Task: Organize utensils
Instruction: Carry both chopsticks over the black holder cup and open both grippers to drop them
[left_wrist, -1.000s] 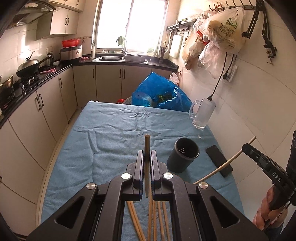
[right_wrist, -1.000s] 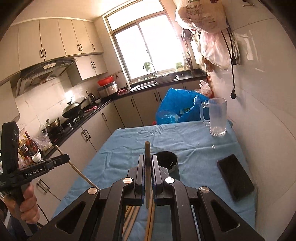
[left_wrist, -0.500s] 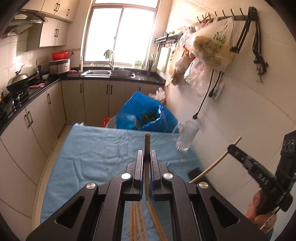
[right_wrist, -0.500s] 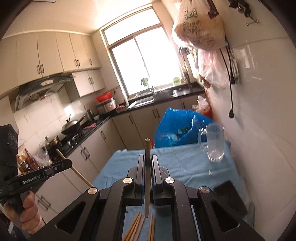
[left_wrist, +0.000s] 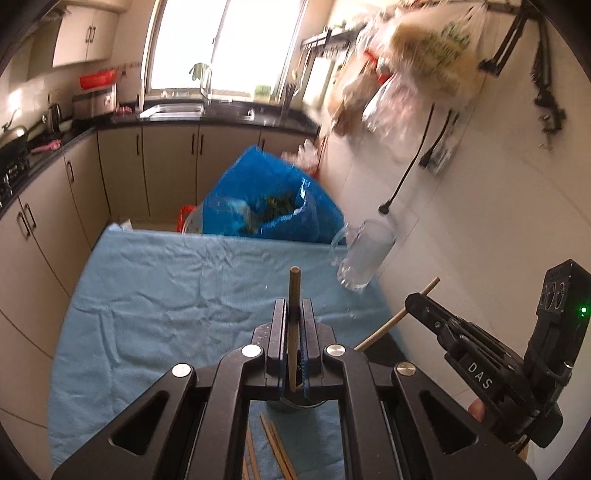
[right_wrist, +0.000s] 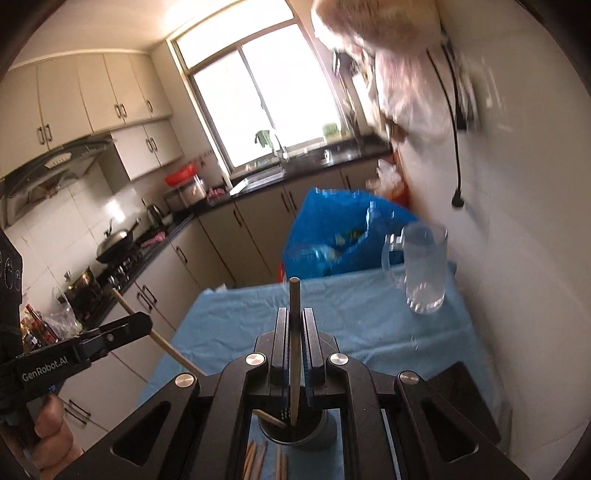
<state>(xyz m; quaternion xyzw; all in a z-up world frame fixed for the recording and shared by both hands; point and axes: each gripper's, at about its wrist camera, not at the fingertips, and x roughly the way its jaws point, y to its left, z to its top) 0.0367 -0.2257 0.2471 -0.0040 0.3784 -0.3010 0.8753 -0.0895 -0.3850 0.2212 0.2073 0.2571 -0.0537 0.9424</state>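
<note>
Each gripper held one wooden chopstick clamped between its fingers. The left gripper gripped the left chopstick, which stood up past the fingertips; in the right wrist view its lower end reached into the mouth of the dark utensil cup. The right gripper clenched the right chopstick in the same way, its lower tip also down at the cup's mouth. The cup stood on the blue cloth at the near end of the table, directly under both grippers and mostly hidden by them.

More loose chopsticks lay flat on the cloth just nearer than the cup, seen through the gaps in the gripper frames. A black flat object lay on the cloth to the right of the cup, close to the wall. A clear glass mug stood at the far right corner of the table, beside the white wall. Beyond the table's far edge sat a blue plastic bag. Farther off were the kitchen cabinets, a sink under the window, and a wok on the stove at the left. A person's hand held the left gripper's handle.
</note>
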